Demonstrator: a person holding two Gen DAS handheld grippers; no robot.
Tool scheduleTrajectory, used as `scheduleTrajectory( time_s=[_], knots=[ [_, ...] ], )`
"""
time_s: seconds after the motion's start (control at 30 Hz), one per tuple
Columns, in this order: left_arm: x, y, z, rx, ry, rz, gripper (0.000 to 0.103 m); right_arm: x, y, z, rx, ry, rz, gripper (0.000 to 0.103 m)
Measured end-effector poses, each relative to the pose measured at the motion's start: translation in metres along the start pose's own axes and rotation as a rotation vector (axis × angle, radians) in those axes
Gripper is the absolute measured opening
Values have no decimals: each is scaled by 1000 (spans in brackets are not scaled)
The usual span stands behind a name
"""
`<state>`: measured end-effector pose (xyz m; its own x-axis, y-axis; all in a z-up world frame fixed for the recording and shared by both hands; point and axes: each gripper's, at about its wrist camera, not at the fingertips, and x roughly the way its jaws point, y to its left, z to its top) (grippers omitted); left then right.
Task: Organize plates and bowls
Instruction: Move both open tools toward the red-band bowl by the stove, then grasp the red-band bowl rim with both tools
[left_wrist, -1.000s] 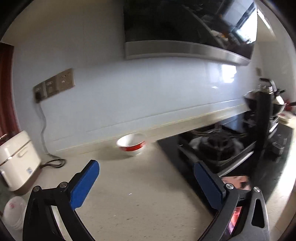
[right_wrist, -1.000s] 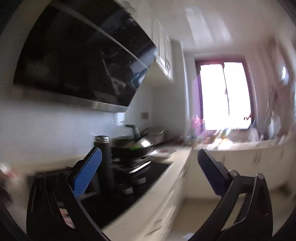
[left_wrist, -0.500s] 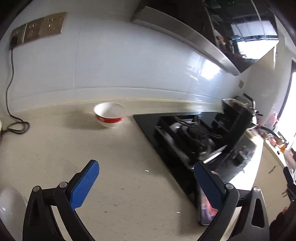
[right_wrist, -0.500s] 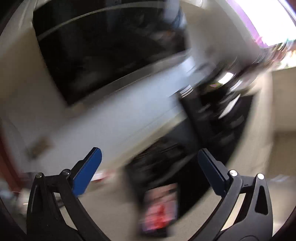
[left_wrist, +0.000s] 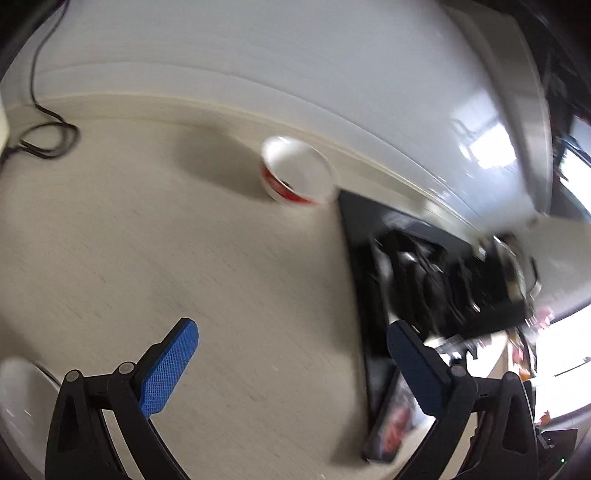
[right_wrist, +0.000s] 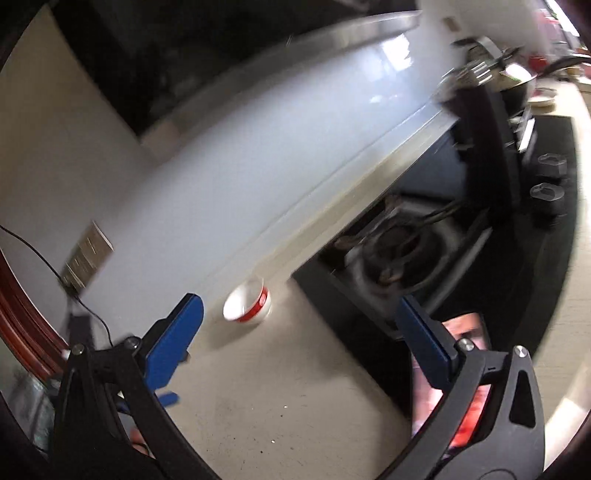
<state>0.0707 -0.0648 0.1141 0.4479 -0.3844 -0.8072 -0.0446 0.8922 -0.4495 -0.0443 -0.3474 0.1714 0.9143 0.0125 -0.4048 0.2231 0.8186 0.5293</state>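
No writing is legible. Left gripper (left_wrist: 291, 363) and right gripper (right_wrist: 301, 330) both gape wide, blue textured pads holding nothing. Beyond lies a speckled beige counter (left_wrist: 184, 258). Farther back, a round white bowl (left_wrist: 297, 175) with a red band sits by the wall, beside the black stove (right_wrist: 406, 251).

A beige speckled countertop (left_wrist: 155, 251) fills the left of the frame. On it, a white bowl with a red band (left_wrist: 295, 175) sits upper centre against the backsplash, just beside the black gas hob (left_wrist: 436, 273) at right; a white plate (left_wrist: 22, 398) lies lower left; a phone (left_wrist: 395, 424) lies lower right.
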Motion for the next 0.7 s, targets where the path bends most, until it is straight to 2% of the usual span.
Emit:
scheduleTrajectory(
  time_s=[0.1,0.27,0.43,0.53,0.7],
  knots=[
    [8,6,25,-4,-14,33,103,33,6,-23,59,84,-6,103],
    [33,20,61,-31,-28,24,103,102,14,-24,97,178,0,103],
    [72,38,96,-146,18,-7,103,175,18,-26,128,264,-4,103],
    [86,35,111,-121,4,24,103,201,21,-26,144,296,4,103],
    [105,27,134,-60,-66,65,103,237,32,-27,132,329,13,103]
  ],
)
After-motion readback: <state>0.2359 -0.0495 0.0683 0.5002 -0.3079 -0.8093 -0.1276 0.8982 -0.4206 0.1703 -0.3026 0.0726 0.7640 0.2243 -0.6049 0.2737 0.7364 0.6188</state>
